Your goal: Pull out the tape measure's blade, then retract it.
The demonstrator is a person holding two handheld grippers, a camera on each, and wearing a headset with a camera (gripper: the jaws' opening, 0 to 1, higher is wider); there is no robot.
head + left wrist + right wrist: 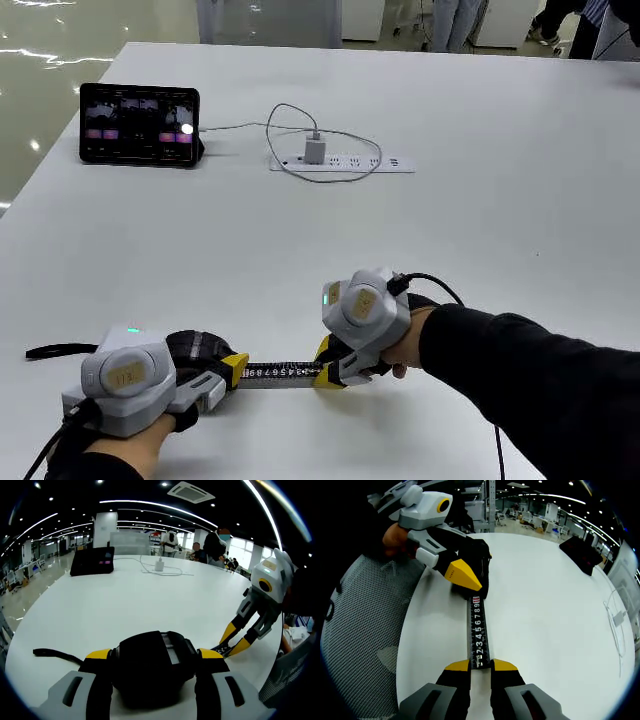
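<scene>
The tape measure (197, 347) lies close to the near edge of the tabletop (450, 200), toward its left side. The left gripper (155, 655) holds the black case from both sides, with the jaws as wide as the case and pressed against it. A black strap (55, 351) runs from the case along the tabletop toward the left edge. The blade (477, 630) is pulled out a short way, numbers up, and reaches to the right. The right gripper (480, 666) has its jaws narrow and pinches the end of the blade between the yellow tips. Toward the far left corner stands a tablet (140, 125), and to its right lies a power strip (345, 162) with a white charger (315, 150) plugged in.
</scene>
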